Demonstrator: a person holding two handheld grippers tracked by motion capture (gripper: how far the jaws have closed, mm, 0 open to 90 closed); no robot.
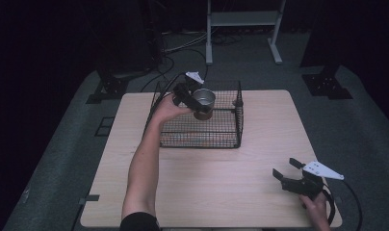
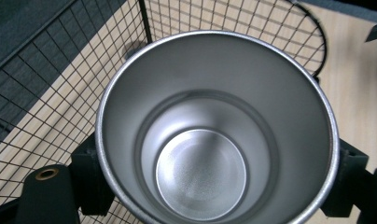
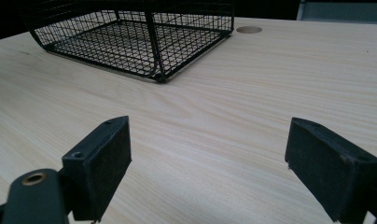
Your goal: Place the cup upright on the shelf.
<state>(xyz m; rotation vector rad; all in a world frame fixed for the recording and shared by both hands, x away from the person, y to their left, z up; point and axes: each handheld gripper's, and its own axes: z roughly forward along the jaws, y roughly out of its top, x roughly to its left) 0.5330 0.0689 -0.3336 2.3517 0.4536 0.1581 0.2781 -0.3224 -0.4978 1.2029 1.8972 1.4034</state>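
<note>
Above the black wire-mesh basket (image 1: 220, 132), the left gripper (image 1: 192, 98) clamps the round stainless-steel cup (image 1: 203, 103) by its sides, upright, mouth up, its axis vertical over the basket floor. Well apart, near the counter (image 1: 207, 183) edge, the right gripper (image 1: 288, 172) rests spread and empty.

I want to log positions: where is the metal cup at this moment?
In the high view the metal cup is at the far centre of the table, held by the left hand-held gripper over the black wire basket.
</note>
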